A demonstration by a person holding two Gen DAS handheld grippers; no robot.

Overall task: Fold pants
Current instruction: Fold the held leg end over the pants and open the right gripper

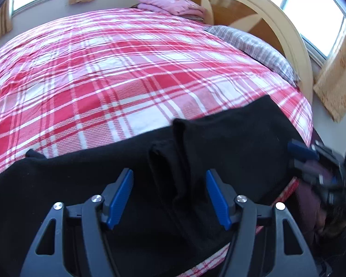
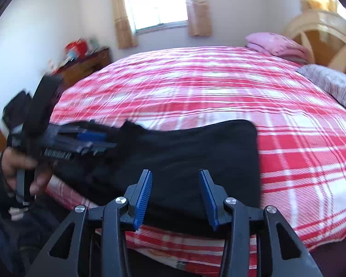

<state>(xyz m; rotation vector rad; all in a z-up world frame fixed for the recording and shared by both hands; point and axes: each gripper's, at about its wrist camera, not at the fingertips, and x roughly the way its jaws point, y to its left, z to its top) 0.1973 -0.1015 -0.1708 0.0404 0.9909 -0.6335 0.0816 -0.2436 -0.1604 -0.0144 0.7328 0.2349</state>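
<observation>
Black pants (image 1: 230, 138) lie along the near edge of the bed, on a red and white plaid cover (image 1: 126, 73). A raised fold runs across their middle. My left gripper (image 1: 170, 196) hovers open over that fold, and its pads touch no cloth. My right gripper (image 2: 176, 196) is open above the pants (image 2: 184, 152), near their squared right end. The right gripper (image 1: 302, 157) shows blurred at the pants' right edge in the left wrist view. In the right wrist view the left gripper (image 2: 90, 140) is blurred, held by a hand (image 2: 16, 166) at the pants' left end.
A folded pink blanket (image 1: 170, 4) and a grey striped pillow (image 1: 253, 43) lie by the rounded wooden headboard (image 1: 265, 13). A cluttered wooden dresser (image 2: 85, 64) stands past the bed's far left corner. Windows with tan curtains line the walls. The bed edge drops off just below the pants.
</observation>
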